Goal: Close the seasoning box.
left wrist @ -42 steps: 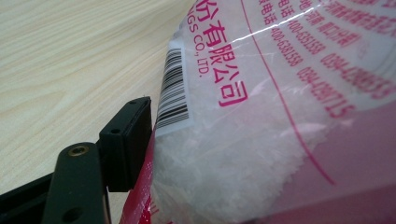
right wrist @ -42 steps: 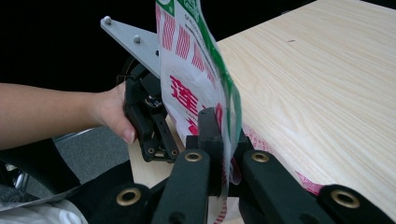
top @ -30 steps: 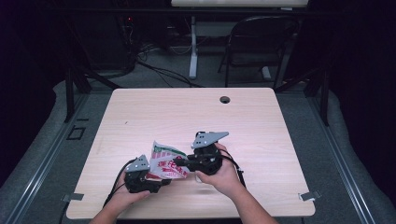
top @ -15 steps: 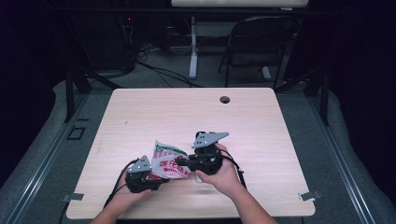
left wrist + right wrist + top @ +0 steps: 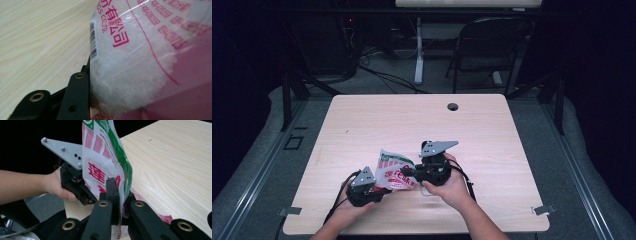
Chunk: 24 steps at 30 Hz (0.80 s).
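Start from the bag, a crinkly plastic bag with red and green print. It sits low over the near part of the wooden table, held up between two grippers. In the left gripper view you can see white grainy stuff packed inside it.

To the left of the bag is the left gripper. The left hand holds it from below. One black jaw presses flat against the side of the bag. The bag hides the other jaw, so I cannot tell if this gripper is pinching the bag or just leaning on it.

To the right of the bag is the right gripper, held by the right hand. In the right gripper view its two jaws are closed on the thin edge of the bag, with the plastic squeezed between them.

I think the step in hand is holding the bag with both grippers, maybe to pull it open or to stand it up. The next move needs a firm pinch on both sides. Then the hands should pull slowly, so the thin plastic does not slip out or rip and spill the grains.

Far behind the bag is a small round hole in the table.
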Motion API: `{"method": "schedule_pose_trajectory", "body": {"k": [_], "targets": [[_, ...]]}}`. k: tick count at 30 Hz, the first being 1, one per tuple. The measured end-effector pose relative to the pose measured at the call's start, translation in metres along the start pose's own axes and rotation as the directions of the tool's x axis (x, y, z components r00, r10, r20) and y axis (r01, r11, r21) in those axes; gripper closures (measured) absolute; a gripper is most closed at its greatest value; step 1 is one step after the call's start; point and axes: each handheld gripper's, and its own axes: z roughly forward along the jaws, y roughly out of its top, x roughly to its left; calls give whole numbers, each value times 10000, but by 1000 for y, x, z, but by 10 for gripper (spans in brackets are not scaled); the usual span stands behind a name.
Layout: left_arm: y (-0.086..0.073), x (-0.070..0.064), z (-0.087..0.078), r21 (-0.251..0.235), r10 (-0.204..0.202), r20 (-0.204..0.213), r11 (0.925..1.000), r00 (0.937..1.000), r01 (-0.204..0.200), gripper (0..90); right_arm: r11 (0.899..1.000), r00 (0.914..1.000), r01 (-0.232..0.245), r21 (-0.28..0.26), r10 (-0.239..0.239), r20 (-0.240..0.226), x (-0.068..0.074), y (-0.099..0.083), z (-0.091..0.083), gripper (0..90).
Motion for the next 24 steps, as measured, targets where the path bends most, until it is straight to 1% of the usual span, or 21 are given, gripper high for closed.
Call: {"method": "schedule_pose_trajectory", "body": {"k": [2, 4, 5, 7, 8, 13, 15, 16, 19, 22, 24], "targets": [[1, 0, -1, -44, 6, -57, 10000, 10000, -6, 670, 9999, 9999, -100, -94, 100, 7, 0, 0, 0, 899], [1, -1, -2, -8, 67, -225, 10000, 9997, -67, 675, 9999, 10000, -93, -85, 94, 22, 0, 1, 0, 899], [2, -1, -2, -3, 81, -217, 10000, 9997, -81, 677, 10000, 10000, -60, -70, 61, 67, 0, 1, -1, 899], [2, -2, -3, -51, 119, -339, 9999, 9994, -121, 681, 10000, 9999, -62, -74, 63, 117, 0, 2, -1, 898], [3, -2, -3, -40, 161, -510, 9999, 9986, -163, 682, 9999, 9999, -86, -81, 87, 138, 0, 2, -1, 898], [4, -3, -5, -58, 234, -729, 9997, 9971, -239, 688, 9999, 9996, -122, -97, 124, 248, 0, 4, 0, 897], [5, -3, -6, -45, 351, -923, 9994, 9951, -356, 690, 9998, 9993, -165, -103, 168, 321, 0, 4, 0, 896], [6, -4, -7, 36, 408, -1012, 9992, 9940, -406, 692, 9997, 9993, -181, -132, 185, 329, -1, 4, 0, 895], [8, -5, -8, 23, 527, -1307, 9986, 9900, -529, 695, 9998, 9992, -167, -114, 171, 367, -1, 4, -1, 892], [11, -7, -9, 65, 725, -1605, 9974, 9844, -724, 698, 9998, 9990, -164, -69, 166, 418, -2, 5, -3, 886], [14, -9, -10, 97, 876, -1831, 9961, 9792, -873, 700, 9997, 9988, -213, -134, 218, 428, -2, 5, -4, 880]]}}
